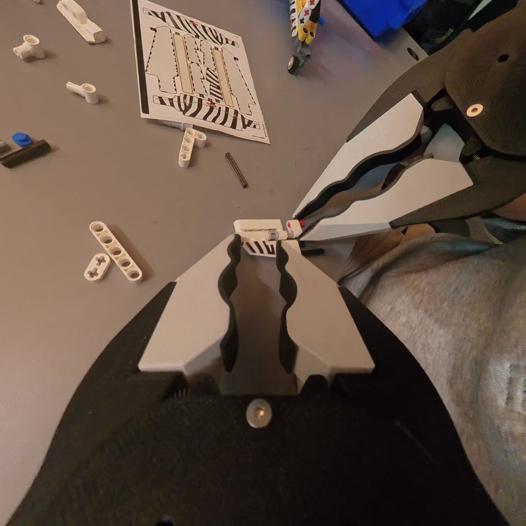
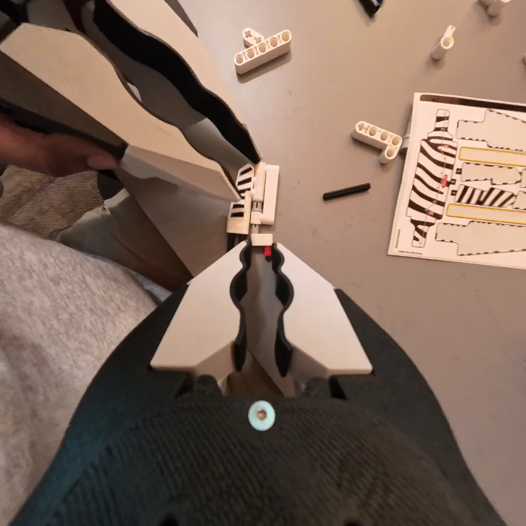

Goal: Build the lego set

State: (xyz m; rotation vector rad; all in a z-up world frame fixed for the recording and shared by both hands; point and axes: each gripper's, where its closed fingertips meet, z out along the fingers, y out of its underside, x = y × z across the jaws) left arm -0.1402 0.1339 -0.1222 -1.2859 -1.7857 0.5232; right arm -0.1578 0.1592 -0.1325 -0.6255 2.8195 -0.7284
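step: joining small white piece (image 2: 262,238) onto striped sub-assembly (image 1: 260,247) | left hand-held gripper (image 1: 257,242) clamps sub-assembly | right hand-held gripper (image 2: 260,245) pinches white piece | next: push in straight along axle

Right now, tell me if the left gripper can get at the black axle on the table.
Probably not yet: the left gripper is shut on the striped assembly. The black axle itself lies bare on the table, nothing over it.

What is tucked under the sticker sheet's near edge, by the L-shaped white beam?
A pale cylindrical piece pokes out from under the sticker sheet, just beside the L-shaped white beam. The sheet covers the rest of it, so its full shape cannot be seen.
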